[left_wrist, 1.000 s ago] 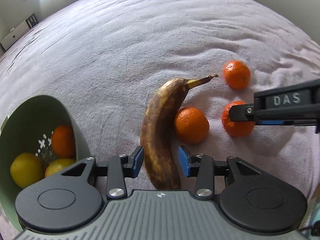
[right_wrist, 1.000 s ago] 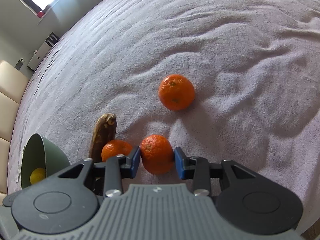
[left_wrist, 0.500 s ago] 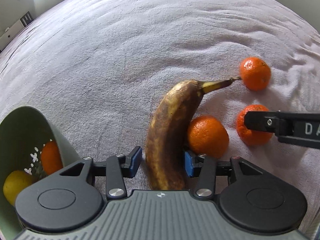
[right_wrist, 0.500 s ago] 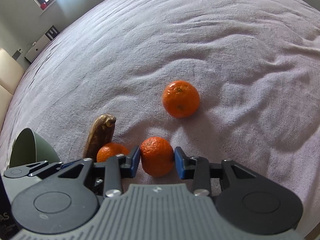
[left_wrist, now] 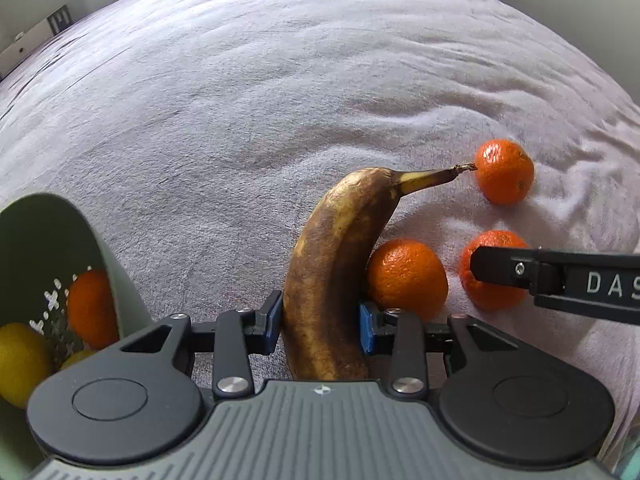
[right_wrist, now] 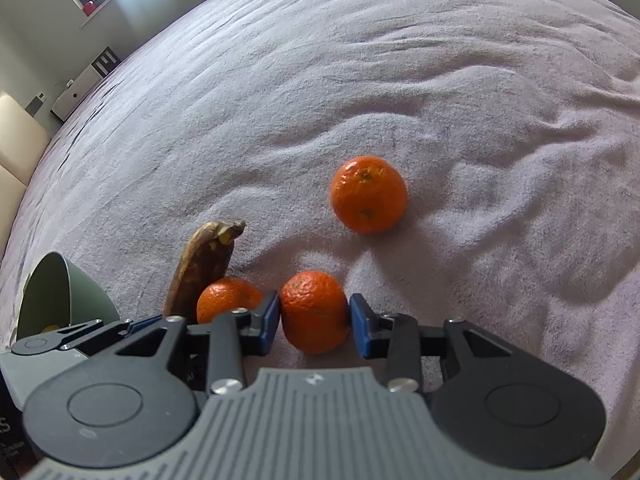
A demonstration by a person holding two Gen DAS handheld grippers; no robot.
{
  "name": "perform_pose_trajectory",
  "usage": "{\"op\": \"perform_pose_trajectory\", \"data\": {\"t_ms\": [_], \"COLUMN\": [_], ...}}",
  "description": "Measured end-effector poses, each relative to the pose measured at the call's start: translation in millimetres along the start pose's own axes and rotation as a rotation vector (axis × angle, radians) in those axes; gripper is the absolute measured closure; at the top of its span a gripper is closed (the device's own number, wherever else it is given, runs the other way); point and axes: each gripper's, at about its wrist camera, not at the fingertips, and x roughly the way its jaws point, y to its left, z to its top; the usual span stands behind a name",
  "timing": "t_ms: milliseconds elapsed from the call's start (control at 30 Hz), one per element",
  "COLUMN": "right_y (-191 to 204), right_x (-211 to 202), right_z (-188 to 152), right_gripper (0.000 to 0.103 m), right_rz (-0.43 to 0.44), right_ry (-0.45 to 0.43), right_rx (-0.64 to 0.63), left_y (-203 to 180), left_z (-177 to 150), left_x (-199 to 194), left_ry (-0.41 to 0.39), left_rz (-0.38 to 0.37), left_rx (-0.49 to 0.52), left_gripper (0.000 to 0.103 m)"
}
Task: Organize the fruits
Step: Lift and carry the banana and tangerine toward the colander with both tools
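A brown overripe banana (left_wrist: 336, 264) lies on the pinkish blanket (left_wrist: 280, 80). My left gripper (left_wrist: 322, 328) is shut on its lower end, blue pads touching both sides. A mandarin (left_wrist: 406, 276) rests against the banana's right side. My right gripper (right_wrist: 314, 320) is shut on a second mandarin (right_wrist: 314, 310), which also shows in the left wrist view (left_wrist: 488, 272) behind the right gripper's finger. A third mandarin (right_wrist: 368, 194) lies free farther off; it also shows in the left wrist view (left_wrist: 505, 172) by the banana's stem. The banana (right_wrist: 200, 264) shows in the right wrist view too.
A green colander bowl (left_wrist: 36, 240) lies at the left with an orange (left_wrist: 90, 308) and lemons (left_wrist: 20, 364) inside; it also shows in the right wrist view (right_wrist: 60, 292). The blanket is wrinkled. A cabinet (right_wrist: 80, 84) stands far back left.
My left gripper has moved forward onto the banana and its jaws have closed on it. The right gripper has stayed around its mandarin with the pads now pressed against it.
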Motion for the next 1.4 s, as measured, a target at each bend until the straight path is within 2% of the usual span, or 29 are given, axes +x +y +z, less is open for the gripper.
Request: {"op": "perform_pose_trajectory", "data": {"t_ms": [300, 767, 1033, 1400], "right_y": [11, 36, 70, 125], "right_x": [-16, -62, -85, -88], "right_z": [2, 8, 0, -19], "right_gripper": [0.069, 0.069, 0.069, 0.069], "right_rz": [0.009, 0.056, 0.137, 0.204], "right_ry": [-0.048, -0.175, -0.218, -0.208], "right_rx": [-0.043, -0.111, -0.202, -0.334], "left_y": [7, 23, 52, 108], "left_z": [0, 5, -3, -26], "left_x": [-28, -101, -133, -160], "left_ry": [-0.069, -0.205, -0.246, -0.266], "left_rz": [0.029, 0.061, 0.1, 0.15], "left_rx": [-0.061, -0.113, -0.179, -0.29], "left_gripper": [0.061, 0.061, 0.061, 0.061]}}
